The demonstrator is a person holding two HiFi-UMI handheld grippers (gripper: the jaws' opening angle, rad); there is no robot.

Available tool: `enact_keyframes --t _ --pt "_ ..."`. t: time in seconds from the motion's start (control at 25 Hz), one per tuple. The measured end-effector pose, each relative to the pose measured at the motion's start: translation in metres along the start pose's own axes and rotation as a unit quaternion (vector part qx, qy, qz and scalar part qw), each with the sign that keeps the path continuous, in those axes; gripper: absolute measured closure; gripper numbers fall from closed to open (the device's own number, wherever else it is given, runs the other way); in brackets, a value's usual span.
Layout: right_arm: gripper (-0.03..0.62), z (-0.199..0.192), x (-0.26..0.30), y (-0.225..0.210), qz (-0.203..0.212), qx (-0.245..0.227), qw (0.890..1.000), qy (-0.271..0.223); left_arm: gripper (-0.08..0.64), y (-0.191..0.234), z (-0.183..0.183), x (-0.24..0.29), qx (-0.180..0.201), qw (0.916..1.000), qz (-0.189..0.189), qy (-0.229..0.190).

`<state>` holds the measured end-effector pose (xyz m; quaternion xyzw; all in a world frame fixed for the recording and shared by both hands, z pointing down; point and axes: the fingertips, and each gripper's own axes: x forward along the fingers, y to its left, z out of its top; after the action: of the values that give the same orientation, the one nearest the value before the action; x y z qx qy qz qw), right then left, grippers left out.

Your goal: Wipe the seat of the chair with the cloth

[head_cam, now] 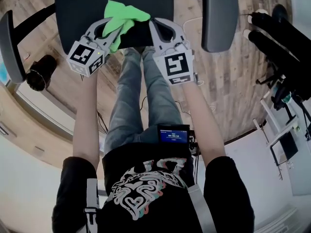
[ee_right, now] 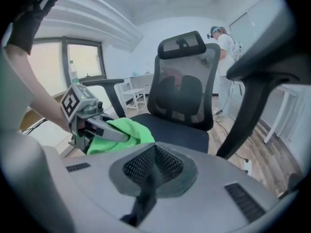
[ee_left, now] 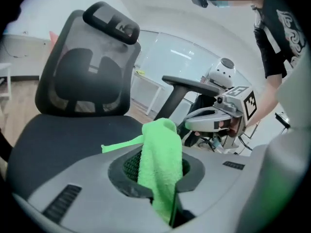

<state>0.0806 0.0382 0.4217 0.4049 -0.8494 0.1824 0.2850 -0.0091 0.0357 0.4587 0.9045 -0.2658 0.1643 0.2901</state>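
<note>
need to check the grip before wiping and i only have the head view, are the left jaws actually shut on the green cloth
Observer: Yes. In the left gripper view the left gripper has its jaws shut on a fold of the cloth.
Operator: and the right one, holding anything
Observer: No. The right gripper view shows the right gripper with jaws together and nothing between them.
Operator: anyone near the chair
Observer: A person stands beyond the backrest, at its right edge in the right gripper view.
</note>
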Motion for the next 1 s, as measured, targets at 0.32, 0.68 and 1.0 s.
enact_keyframes --t 0.32,0.68,1.0 --pt "0.592 0.084 -0.019 0.014 0.004 -0.012 0.999 -0.044 0.503 0.025 0.081 -0.073 0.031 0.9894 0.123 -0.07" --pt "0.592 0.129 -0.016 -0.041 -0.078 -0.015 0.985 -0.153 0.503 0.06 0.096 -0.062 0.054 0.9747 0.158 -0.148" --pt "0.592 0.157 -0.043 -0.07 -0.116 -0.024 0.98 -0.159 0.503 0.046 0.17 -0.091 0.113 0.961 0.158 -0.196"
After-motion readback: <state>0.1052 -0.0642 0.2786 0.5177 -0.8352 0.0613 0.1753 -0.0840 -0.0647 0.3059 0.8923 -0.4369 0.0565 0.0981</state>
